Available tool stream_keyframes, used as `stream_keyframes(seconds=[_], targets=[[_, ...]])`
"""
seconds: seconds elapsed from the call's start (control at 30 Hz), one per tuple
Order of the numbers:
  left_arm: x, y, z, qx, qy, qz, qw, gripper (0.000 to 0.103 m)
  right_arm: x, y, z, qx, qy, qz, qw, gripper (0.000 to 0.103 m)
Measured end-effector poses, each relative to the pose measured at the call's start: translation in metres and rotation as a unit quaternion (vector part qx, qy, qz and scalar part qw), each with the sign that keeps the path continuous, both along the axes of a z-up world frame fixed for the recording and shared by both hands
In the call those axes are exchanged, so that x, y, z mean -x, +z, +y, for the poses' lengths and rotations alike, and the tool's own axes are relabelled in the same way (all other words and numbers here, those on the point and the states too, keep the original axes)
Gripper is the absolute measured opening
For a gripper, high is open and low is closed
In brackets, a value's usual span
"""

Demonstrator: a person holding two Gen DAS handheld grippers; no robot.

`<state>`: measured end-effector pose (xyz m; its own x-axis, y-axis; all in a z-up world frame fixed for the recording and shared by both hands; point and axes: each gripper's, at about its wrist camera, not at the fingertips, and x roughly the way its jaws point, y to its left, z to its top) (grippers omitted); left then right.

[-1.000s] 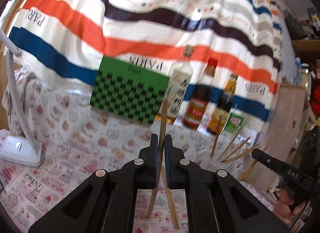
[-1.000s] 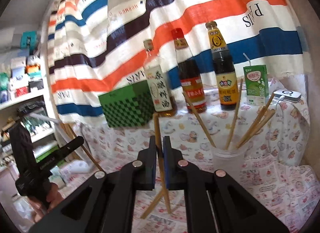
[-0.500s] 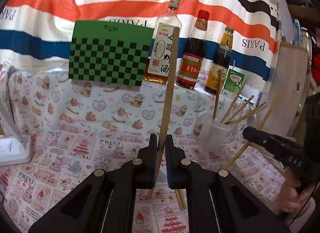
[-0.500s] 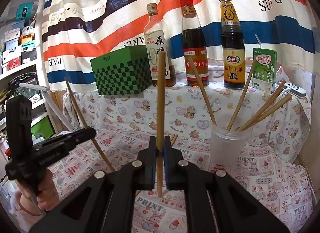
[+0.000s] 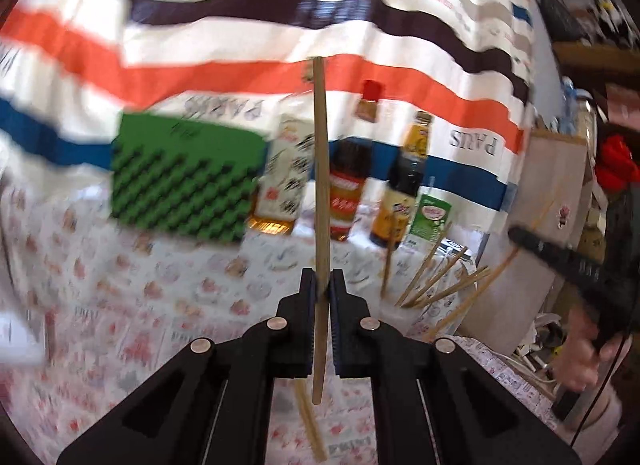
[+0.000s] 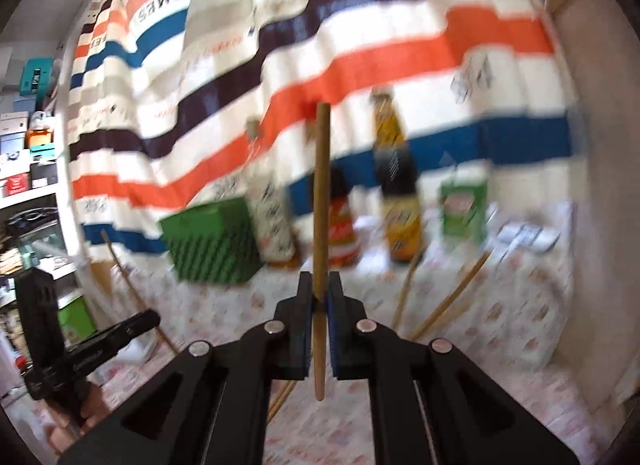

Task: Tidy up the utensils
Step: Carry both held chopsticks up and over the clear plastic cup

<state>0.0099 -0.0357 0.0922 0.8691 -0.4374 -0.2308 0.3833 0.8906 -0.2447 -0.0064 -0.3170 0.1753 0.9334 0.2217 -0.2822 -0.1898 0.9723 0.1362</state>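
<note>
Gripping: L tool (image 5: pixel 323 291) clamped on upright chopstick (image 5: pixel 321 193); R tool (image 6: pixel 320 293) clamped on 2nd upright chopstick (image 6: pixel 321 201); bottles (image 5: pixel 348 189) at bench rear edge.

My left gripper (image 5: pixel 322 285) pinches one chopstick (image 5: pixel 321 169) upright, its top crossing the striped cloth (image 5: pixel 240 45). Right of that chopstick, more chopsticks (image 5: pixel 436 285) fan out; their cup is blurred. Behind it stand three bottles (image 5: pixel 404 185) and a green carton (image 5: pixel 430 221). Left of it is a green checkered box (image 5: pixel 180 185). My right gripper (image 5: pixel 560 261) enters far right.
</note>
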Motion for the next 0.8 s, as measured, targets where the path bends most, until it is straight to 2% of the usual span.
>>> stream_keyframes(seconds=[0.13,0.2,0.3,0.4,0.53,0.63,0.73,0.8], targets=[[-0.010,0.034,-0.035,-0.003,-0.037,-0.027,0.9990,0.005,-0.021,0.025,-0.003,0.042,-0.035,-0.022,0.998,0.006],[-0.019,0.044,-0.054,-0.007,-0.045,-0.034,0.9984,0.005,-0.032,0.023,0.001,0.063,-0.051,-0.031,0.996,0.006],[-0.038,0.051,-0.083,-0.019,-0.054,-0.037,0.9977,0.005,-0.059,0.004,0.003,0.061,-0.055,-0.001,0.997,0.006],[-0.055,0.049,-0.106,-0.027,-0.060,-0.039,0.9971,0.005,-0.079,-0.010,-0.005,0.045,-0.060,0.025,0.997,0.006],[-0.076,0.043,-0.126,-0.020,-0.071,-0.043,0.9963,0.005,-0.087,-0.019,-0.015,0.050,-0.056,0.024,0.997,0.006],[-0.091,0.040,-0.136,-0.014,-0.073,-0.041,0.9964,0.005,-0.087,-0.022,-0.031,0.019,-0.037,0.012,0.999,0.006],[-0.104,0.032,-0.149,-0.027,-0.079,-0.034,0.9959,0.006,-0.090,-0.023,-0.045,-0.015,-0.035,0.009,0.999,0.006],[-0.111,0.023,-0.156,-0.039,-0.079,-0.024,0.9958,0.005,-0.095,-0.027,-0.045,-0.003,-0.043,0.020,0.999,0.006]])
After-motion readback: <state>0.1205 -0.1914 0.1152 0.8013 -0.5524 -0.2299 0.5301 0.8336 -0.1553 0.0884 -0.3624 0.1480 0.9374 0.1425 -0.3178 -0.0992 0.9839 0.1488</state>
